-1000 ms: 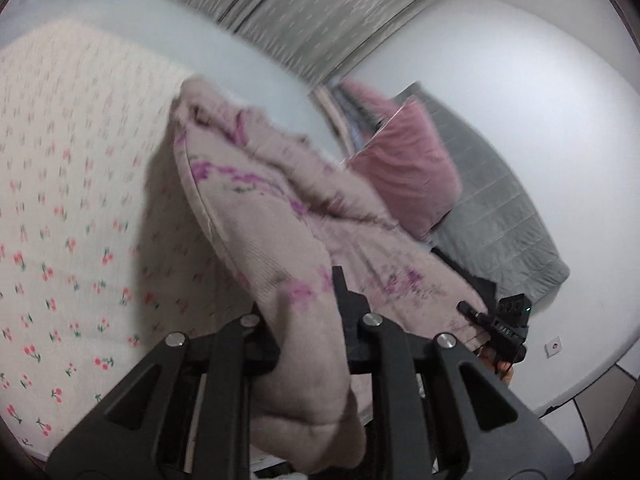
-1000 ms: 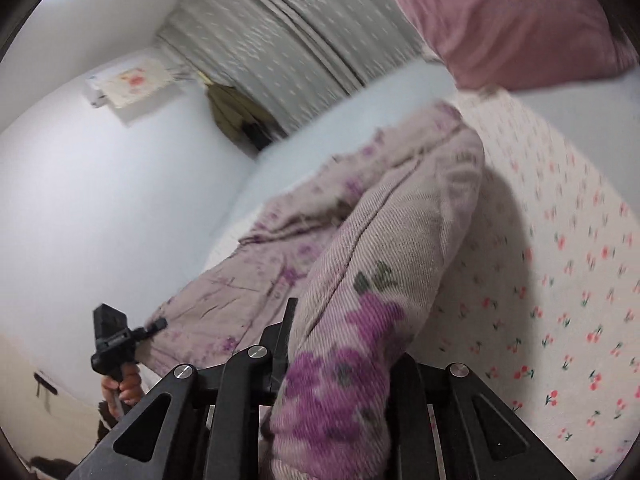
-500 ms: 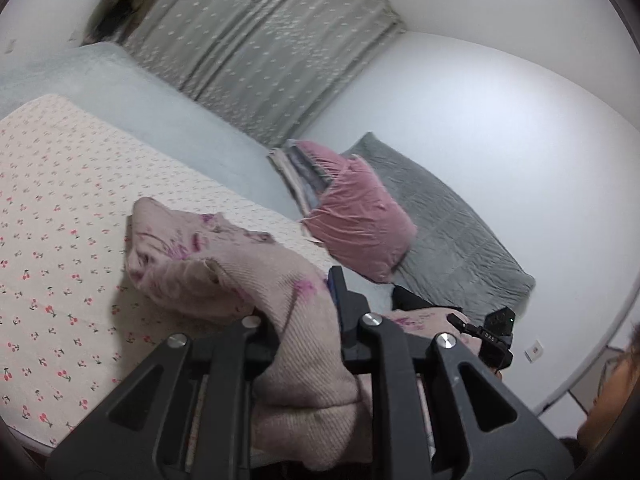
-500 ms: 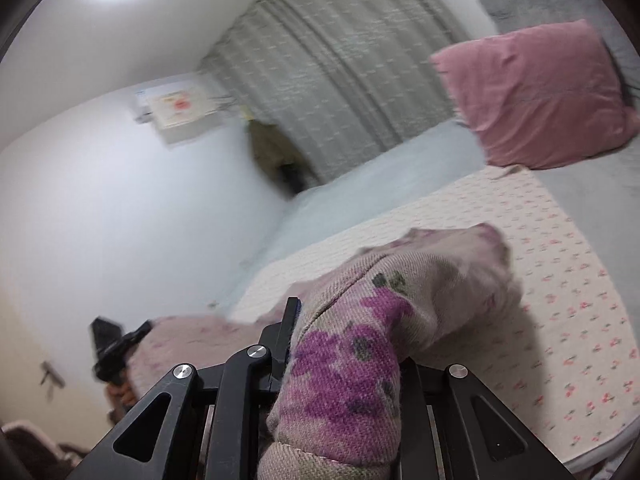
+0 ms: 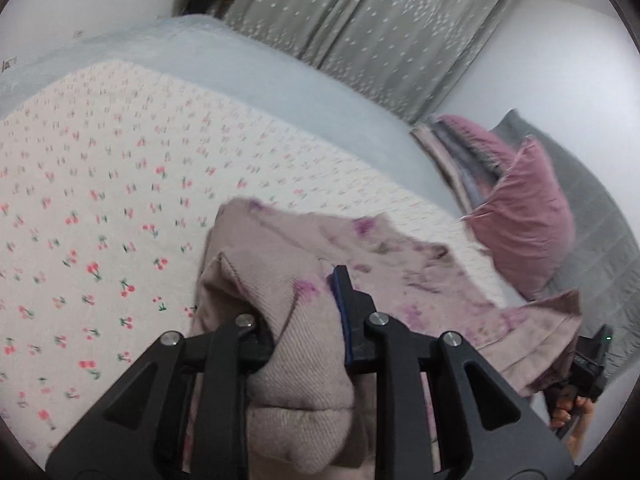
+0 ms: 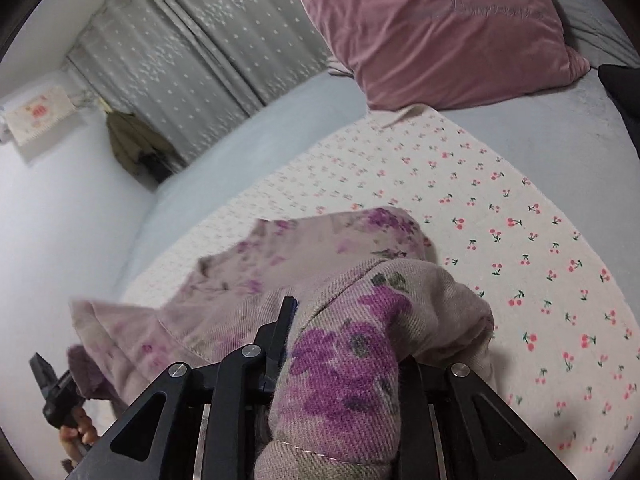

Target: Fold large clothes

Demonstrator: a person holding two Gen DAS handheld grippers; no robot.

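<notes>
Gripping bunched folds of the pink floral garment (image 5: 304, 320) in my left hand-held gripper (image 5: 304, 340) and right hand-held gripper (image 6: 344, 360), both jaws just easing apart yet pressing cloth, I see it sagging onto the cherry-print bed (image 5: 100, 200).

Counted across both views: one floral garment (image 5: 400, 268), two grippers, left (image 5: 304, 320) and right (image 6: 344, 344), one pink pillow (image 6: 436, 32), one cherry-print sheet (image 5: 100, 200), one grey curtain (image 5: 360, 12), and what appears to be one stack of folded cloth (image 5: 456, 152) behind the pillow.
</notes>
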